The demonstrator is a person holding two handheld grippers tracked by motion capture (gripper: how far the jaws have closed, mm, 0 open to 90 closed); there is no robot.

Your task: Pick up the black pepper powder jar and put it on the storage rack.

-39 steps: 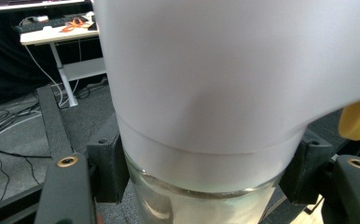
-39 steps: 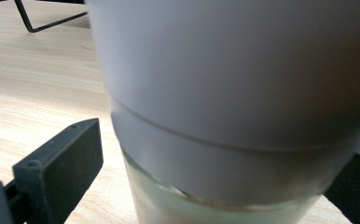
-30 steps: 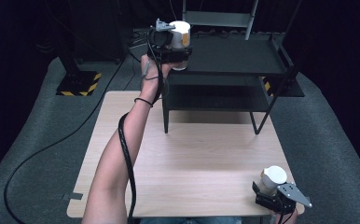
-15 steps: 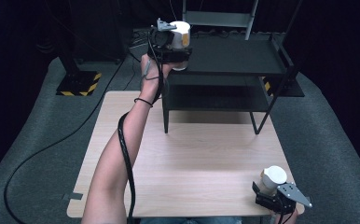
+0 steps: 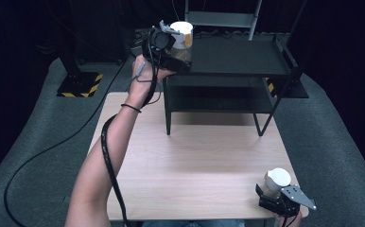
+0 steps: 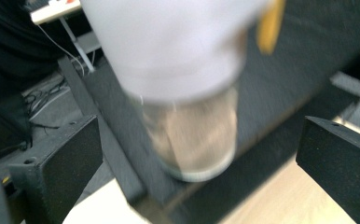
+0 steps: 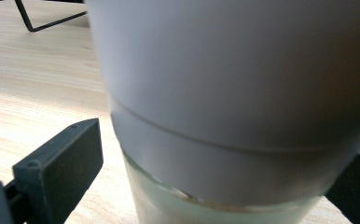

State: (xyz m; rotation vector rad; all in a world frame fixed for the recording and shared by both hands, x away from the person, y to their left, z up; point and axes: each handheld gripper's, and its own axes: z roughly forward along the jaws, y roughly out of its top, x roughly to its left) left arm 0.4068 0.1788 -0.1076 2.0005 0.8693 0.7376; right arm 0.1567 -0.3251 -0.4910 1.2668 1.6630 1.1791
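The left claw (image 5: 173,41) was raised to the front left corner of the top shelf (image 5: 237,56) of the black rack, where a white-lidded jar (image 5: 182,34) with an orange mark stood on the shelf. In the left gripper view the jar (image 6: 183,88) sat between the jaws, which stood wide with clear gaps on both sides, so the claw held nothing; the view was blurred. The step in hand looked like the placing of this jar on the shelf, with the release made. Near the front right corner of the desk (image 5: 195,165), the right claw (image 5: 274,193) stood around a second jar (image 5: 277,180) with a white lid. In the right gripper view that jar (image 7: 234,102) sat between the jaws; the left jaw stood a little off the glass and the right jaw was largely hidden, so whether it gripped could not be told. The next move probably called for drawing the left claw straight back without nudging the shelved jar, then lifting the second jar toward the rack.
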